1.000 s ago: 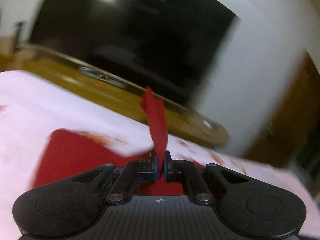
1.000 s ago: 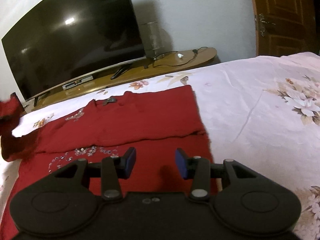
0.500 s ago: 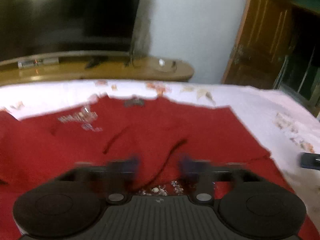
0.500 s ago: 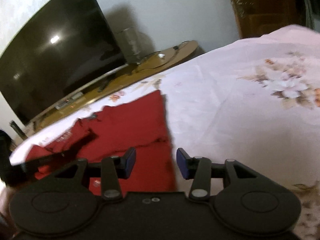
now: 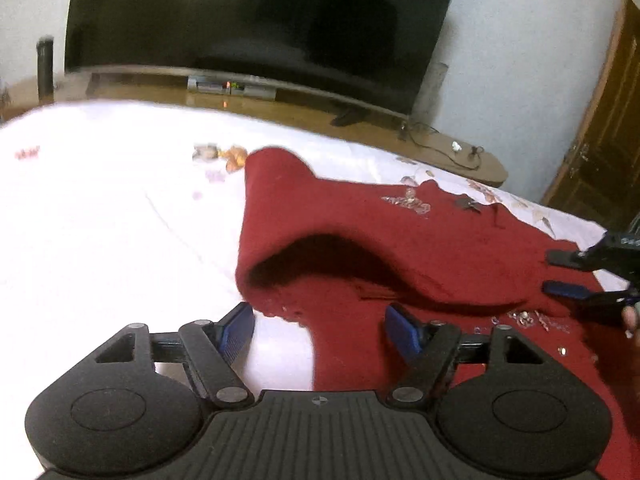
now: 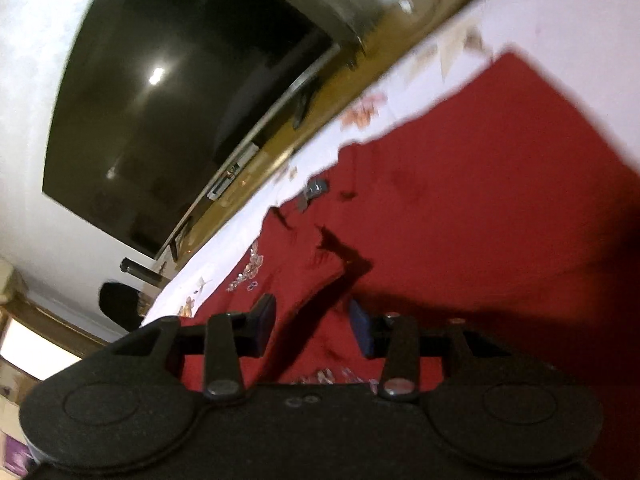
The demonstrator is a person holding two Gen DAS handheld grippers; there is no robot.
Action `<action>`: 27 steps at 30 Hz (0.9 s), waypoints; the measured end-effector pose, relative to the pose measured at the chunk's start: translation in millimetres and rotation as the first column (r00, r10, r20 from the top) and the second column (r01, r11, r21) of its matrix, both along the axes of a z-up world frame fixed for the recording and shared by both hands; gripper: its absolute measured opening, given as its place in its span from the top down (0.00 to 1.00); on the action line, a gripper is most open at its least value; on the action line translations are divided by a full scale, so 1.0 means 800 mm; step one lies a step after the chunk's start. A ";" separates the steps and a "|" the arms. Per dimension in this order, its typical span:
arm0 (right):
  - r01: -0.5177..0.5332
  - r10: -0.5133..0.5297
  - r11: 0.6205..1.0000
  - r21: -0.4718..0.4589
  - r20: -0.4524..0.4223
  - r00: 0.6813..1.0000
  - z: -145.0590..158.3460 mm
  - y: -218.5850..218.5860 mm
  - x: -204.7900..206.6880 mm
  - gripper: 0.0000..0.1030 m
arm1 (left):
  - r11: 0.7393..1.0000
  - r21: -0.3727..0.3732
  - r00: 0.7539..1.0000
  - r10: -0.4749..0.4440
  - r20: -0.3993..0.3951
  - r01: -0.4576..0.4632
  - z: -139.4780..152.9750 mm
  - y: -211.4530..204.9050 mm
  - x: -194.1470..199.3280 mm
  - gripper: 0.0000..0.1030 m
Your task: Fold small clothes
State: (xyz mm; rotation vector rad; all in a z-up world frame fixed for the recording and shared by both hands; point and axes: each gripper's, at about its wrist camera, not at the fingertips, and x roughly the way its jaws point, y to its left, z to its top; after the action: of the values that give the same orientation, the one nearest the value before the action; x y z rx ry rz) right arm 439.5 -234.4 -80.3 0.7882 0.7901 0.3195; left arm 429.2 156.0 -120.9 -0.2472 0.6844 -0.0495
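A dark red top [image 5: 400, 240] with sequins lies on the white floral bedsheet [image 5: 100, 220]. Its left sleeve is folded over the body and stands up in a loose hollow loop. My left gripper [image 5: 320, 320] hovers low at the top's near left edge. Its jaws stand wide, are closing a little, and the pads touch nothing. My right gripper [image 6: 311, 316] is rolled to one side above the top [image 6: 480, 180]. Its jaws are part open and closing, with no cloth pinched. It also shows in the left wrist view as the right gripper [image 5: 580, 276] over the top's right edge.
A large dark television [image 5: 260, 20] stands on a low wooden stand [image 5: 300, 116] beyond the bed's far edge. A brown door [image 5: 608, 128] is at the far right. Part of a person's hand [image 5: 631, 316] shows behind the right gripper.
The left gripper let go of the red sleeve, opened wide and dropped toward the top's left edge. The right gripper rolled sideways and moved in over the red cloth.
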 end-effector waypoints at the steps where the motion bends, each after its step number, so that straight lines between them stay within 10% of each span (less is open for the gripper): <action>1: 0.001 -0.001 1.000 0.009 -0.014 1.000 -0.005 0.003 0.008 0.68 | 1.000 -0.002 1.000 0.003 -0.003 -0.003 -0.005 0.002 0.004 0.30; 3: -0.014 0.014 1.000 -0.027 0.000 1.000 -0.002 0.013 0.018 0.91 | 1.000 0.001 1.000 0.000 0.004 0.000 -0.010 0.002 0.008 0.30; 9: 0.016 0.055 0.962 -0.272 0.253 0.966 0.077 0.031 -0.002 0.94 | 1.000 -0.018 1.000 0.006 -0.027 -0.006 -0.019 0.017 0.032 0.89; 14: 0.091 0.060 0.917 -0.388 0.361 0.931 0.117 0.003 -0.031 0.94 | 0.999 0.036 1.000 -0.028 -0.012 0.028 -0.020 0.008 0.031 0.92; 27: 0.080 0.035 0.875 -0.477 0.228 0.973 0.053 -0.035 -0.042 0.95 | 0.990 0.126 0.997 -0.055 -0.059 0.062 -0.005 -0.012 0.039 0.92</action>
State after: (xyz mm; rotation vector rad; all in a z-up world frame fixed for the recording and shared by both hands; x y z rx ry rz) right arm 406.0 -262.2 -37.5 0.2783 0.6023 0.1739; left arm 460.7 146.2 -124.6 -0.1054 0.7467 -0.0552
